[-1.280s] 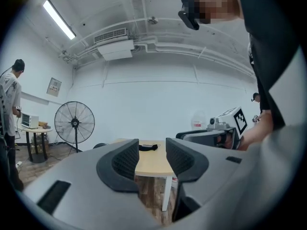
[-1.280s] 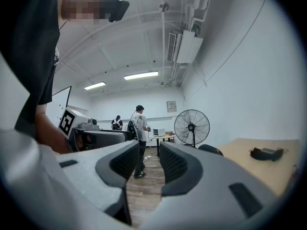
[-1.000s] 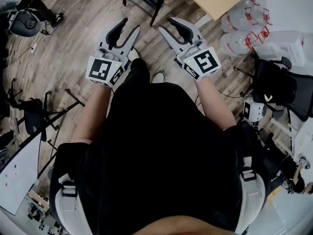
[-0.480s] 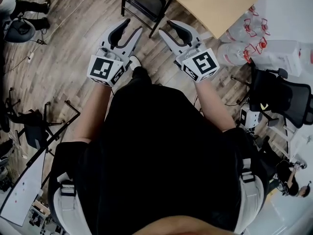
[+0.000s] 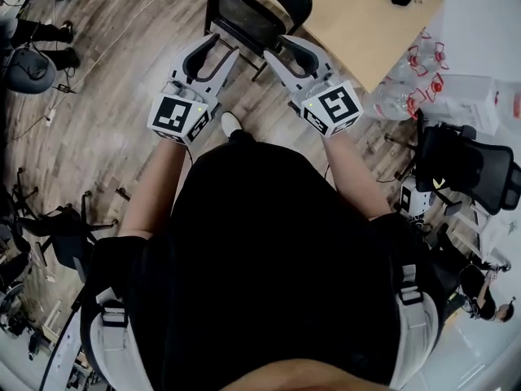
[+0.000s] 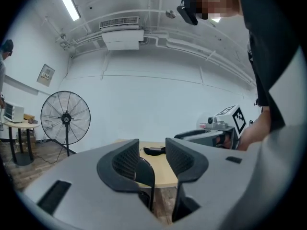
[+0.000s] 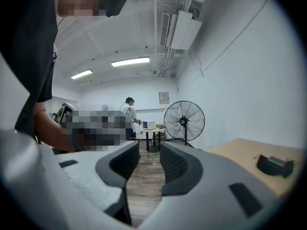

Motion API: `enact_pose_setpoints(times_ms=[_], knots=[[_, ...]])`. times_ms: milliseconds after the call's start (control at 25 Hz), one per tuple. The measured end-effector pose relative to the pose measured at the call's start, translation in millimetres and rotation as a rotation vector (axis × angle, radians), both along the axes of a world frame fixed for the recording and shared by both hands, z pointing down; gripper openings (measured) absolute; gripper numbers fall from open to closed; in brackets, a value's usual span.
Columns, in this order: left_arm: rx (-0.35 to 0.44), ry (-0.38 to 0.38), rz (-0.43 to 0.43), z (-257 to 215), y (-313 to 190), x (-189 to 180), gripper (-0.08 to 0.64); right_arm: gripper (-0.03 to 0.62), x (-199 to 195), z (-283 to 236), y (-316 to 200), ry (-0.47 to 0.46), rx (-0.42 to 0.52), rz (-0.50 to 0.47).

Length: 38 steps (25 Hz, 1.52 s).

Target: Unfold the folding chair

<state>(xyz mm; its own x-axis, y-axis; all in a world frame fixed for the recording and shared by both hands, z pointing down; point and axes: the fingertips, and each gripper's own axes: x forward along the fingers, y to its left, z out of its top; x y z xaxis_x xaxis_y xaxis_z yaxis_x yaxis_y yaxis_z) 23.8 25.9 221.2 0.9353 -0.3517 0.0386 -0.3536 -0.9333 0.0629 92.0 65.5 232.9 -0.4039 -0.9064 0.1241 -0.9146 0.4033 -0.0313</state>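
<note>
Holding left gripper [image 5: 224,44] and right gripper [image 5: 273,47] slightly parted, empty, side by side just before the folding chair [image 5: 244,15].

Black folding chair [image 5: 248,15] beside table [image 5: 358,10], left gripper [image 5: 221,46], right gripper [image 5: 275,47] near it

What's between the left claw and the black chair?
Nothing: the left gripper view shows the black chair straight past the left claw, with only wood floor below.
</note>
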Motion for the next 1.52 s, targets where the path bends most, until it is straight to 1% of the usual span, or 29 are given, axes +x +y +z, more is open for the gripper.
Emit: enact_pose_setpoints(times_ms=[120, 320, 560, 800, 1160, 1280, 1440, 1520], knots=[[-0.009, 0.001, 0.015, 3, -33, -1, 0.166, 0.126, 0, 4, -32, 0.011, -0.021, 0.019], [-0.018, -0.003, 0.031, 12, -74, 5, 0.164, 0.126, 9, 12, -74, 0.019, -0.04, 0.044], [-0.037, 0.002, 0.003, 17, -112, 26, 0.164, 0.126, 34, 19, -116, 0.02, -0.063, 0.027], [-0.032, -0.011, -0.068, 19, -147, 61, 0.164, 0.126, 76, 25, -164, 0.024, -0.082, -0.031], [-0.039, -0.023, -0.192, 17, -186, 123, 0.164, 0.126, 149, 40, -224, 0.066, -0.165, -0.123], [-0.04, -0.029, -0.224, 21, -196, 144, 0.163, 0.126, 172, 57, -240, 0.087, -0.225, -0.133], [-0.039, -0.028, -0.271, 28, -208, 165, 0.163, 0.126, 202, 95, -258, 0.125, -0.37, -0.132], [-0.033, -0.028, -0.296, 33, -213, 172, 0.163, 0.126, 211, 111, -265, 0.139, -0.424, -0.142]])
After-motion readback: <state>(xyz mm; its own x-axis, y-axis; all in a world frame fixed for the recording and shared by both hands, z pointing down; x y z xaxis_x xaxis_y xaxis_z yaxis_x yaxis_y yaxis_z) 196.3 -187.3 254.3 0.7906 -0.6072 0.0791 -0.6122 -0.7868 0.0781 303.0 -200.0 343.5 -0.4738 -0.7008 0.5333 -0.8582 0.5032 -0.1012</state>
